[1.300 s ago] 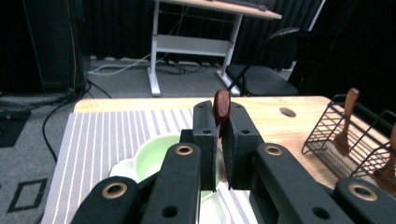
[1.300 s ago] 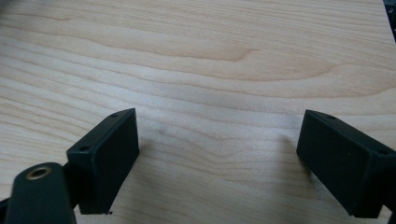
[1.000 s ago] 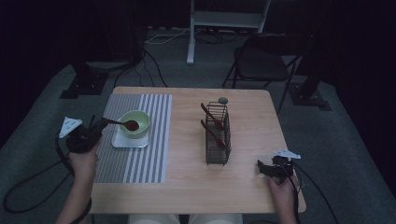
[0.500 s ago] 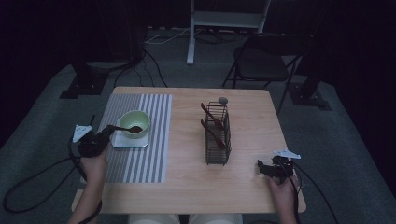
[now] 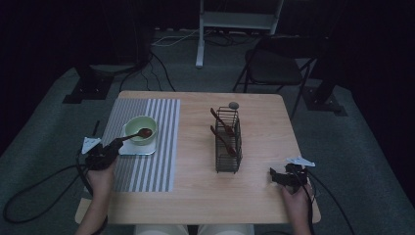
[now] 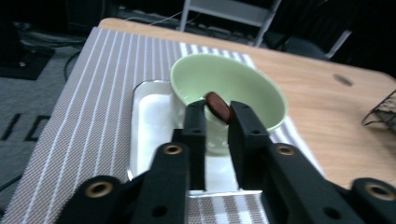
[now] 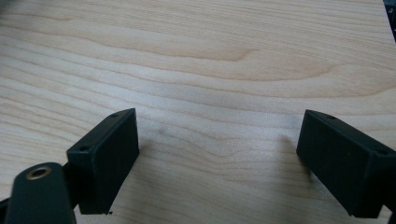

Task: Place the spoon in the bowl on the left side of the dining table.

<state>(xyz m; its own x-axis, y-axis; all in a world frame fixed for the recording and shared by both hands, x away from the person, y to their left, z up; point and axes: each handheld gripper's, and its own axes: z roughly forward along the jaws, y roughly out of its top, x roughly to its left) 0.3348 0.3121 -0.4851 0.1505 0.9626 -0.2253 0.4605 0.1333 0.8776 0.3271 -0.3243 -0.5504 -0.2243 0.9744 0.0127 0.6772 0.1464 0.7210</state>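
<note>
Wooden table (image 5: 254,186), pale grain, rounded corners. On its left half lies a woven placemat (image 5: 161,147) in grey and white stripes. On the mat sits a shallow white rectangular tray (image 6: 149,126), and on the tray a pale green glossy bowl (image 6: 252,88).

Brown wooden spoon (image 5: 138,134): its oval, smooth head (image 6: 218,105) rests over the near rim of the bowl, with the handle running back toward the left gripper (image 6: 215,114). Left gripper's black jaws stand narrowly apart, one at each side of the spoon's neck just behind the head; they have just been opening slightly. The frames do not settle whether the pads press on the handle.

Mid-table stands a black wire caddy (image 5: 228,147), an upright rectangular cage, with two more brown wooden utensils leaning in it. A small grey rounded thing lies just behind it.

Right gripper (image 7: 217,158): jaws spread wide, nothing between them, hovering low over bare wood near the table's front right corner, well apart from the spoon.
</note>
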